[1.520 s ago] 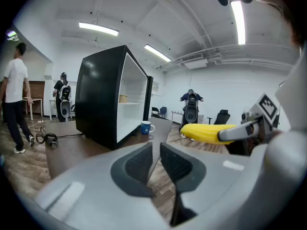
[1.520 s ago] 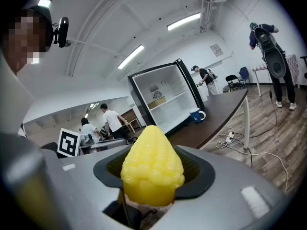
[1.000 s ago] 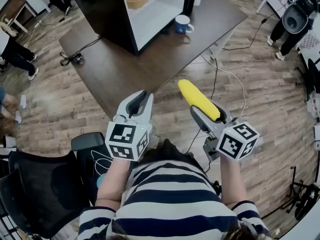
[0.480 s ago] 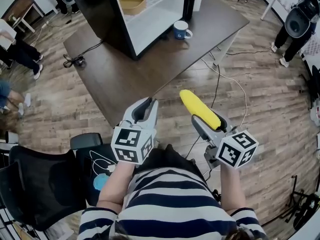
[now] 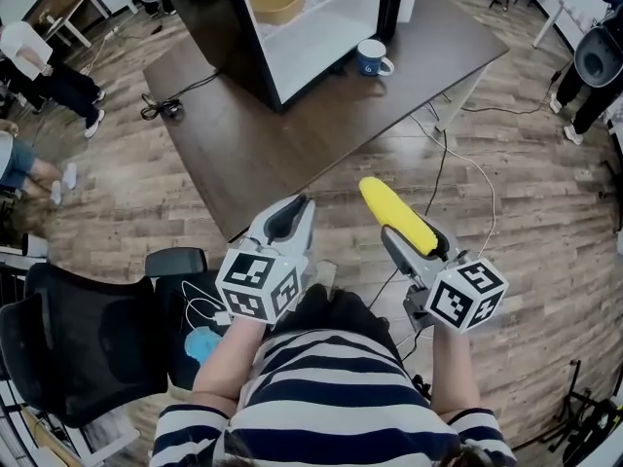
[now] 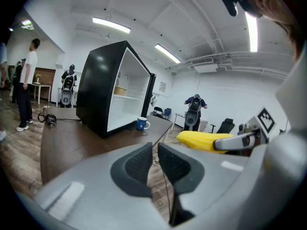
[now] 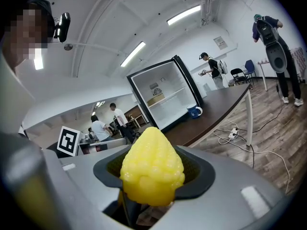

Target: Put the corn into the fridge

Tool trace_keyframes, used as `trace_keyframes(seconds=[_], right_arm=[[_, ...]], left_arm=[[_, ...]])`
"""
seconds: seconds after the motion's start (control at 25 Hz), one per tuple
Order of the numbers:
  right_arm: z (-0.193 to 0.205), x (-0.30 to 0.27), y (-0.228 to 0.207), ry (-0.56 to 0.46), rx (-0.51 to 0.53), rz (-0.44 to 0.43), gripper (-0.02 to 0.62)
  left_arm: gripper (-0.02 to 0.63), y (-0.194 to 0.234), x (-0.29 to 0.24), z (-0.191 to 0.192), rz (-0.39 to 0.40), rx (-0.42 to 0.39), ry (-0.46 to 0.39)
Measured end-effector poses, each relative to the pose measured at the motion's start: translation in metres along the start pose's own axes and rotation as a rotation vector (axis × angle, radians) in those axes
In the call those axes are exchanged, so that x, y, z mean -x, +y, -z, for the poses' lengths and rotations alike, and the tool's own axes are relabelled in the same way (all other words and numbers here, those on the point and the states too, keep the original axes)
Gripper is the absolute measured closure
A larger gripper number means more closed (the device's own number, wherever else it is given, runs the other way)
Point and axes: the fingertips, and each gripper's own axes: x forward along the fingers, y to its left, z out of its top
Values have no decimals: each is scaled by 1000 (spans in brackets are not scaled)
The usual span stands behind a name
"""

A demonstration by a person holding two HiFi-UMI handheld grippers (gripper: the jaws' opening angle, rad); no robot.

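**Corn in transit, fridge well ahead**

Corn (image 5: pixel 396 216) is clamped in the right gripper (image 5: pixel 421 245). The butt end sits between the jaws and most of the cob sticks out forward. My read is that this grip lets the tip go into the shelf first, with the gripper staying outside. The right gripper view agrees: the pads are closed on both sides of the cob.

Left gripper (image 5: pixel 284 224) has its jaws drawn together with only a sliver between the pads and nothing in them. It is held level beside the right one and looks idle, likely because the fridge (image 5: pixel 209 17) front stands open, so there is no door to handle.

The fridge sits on the dark table (image 5: pixel 321 125) with its white interior facing the person. A blue mug (image 5: pixel 372 58) is just beside the opening and a tan container (image 5: pixel 273 1) is on the upper shelf.

The corn is in the air over the floor, short of the table's near edge and well apart from the fridge. The next move calls for a carry over the table, clear of the mug.
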Motion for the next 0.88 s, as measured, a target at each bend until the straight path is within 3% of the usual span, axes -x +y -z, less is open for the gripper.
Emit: trace_keyframes(seconds=[0.52, 0.88], right_arm=[[-39, -53, -13, -7, 4, 15, 345], [-56, -109, -14, 16, 27, 5, 345]], left_arm=[[606, 43, -47, -28, 4, -41, -36], [606, 86, -71, -37, -7, -20, -35]])
